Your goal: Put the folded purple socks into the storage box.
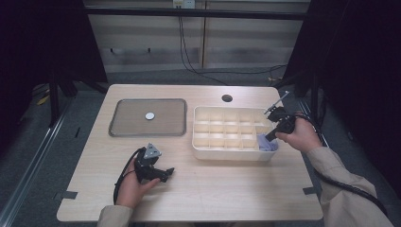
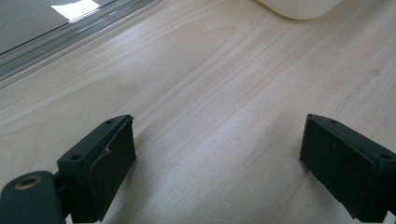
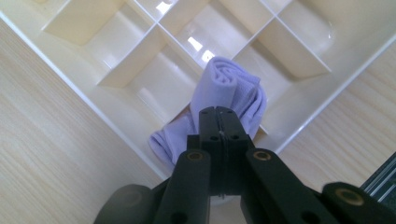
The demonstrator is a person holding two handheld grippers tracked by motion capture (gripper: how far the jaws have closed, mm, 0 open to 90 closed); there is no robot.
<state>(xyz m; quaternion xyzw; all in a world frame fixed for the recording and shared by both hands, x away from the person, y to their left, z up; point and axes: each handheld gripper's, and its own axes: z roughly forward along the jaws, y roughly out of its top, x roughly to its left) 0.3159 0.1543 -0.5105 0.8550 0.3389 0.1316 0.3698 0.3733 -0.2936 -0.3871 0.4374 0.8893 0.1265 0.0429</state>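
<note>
On the pale wooden table [image 1: 213, 198] sits a cream plastic organiser tray [image 1: 222, 153] divided into many small square compartments. A rolled lilac cloth [image 1: 267, 143] lies in the compartment at the tray's near right corner, one end spilling up against the wall there. In the right gripper view the same cloth [image 3: 231, 91] shows as a soft roll, lying across that corner cell just beyond the jaw tips.

The right gripper [image 1: 270, 135], held in the person's right hand [image 1: 298, 136], points down at that corner from the table's right edge. Its two black jaws are pressed flat together, with no gap between the pads [image 3: 219, 126]. The tips sit right over the cloth, yet I cannot make out any fabric pinched between them, so they look closed on nothing.

The left gripper [image 1: 169, 171] rests low over bare wood near the front of the table, in the person's left hand [image 1: 132, 187]. Its jaws stand wide apart, with only tabletop between them.

To the left of the organiser lies a flat grey rounded-rectangle tray [image 1: 123, 127] with a small white disc [image 1: 150, 116] at its middle. Behind it, a round cable hole [image 1: 227, 98] is cut into the tabletop.
</note>
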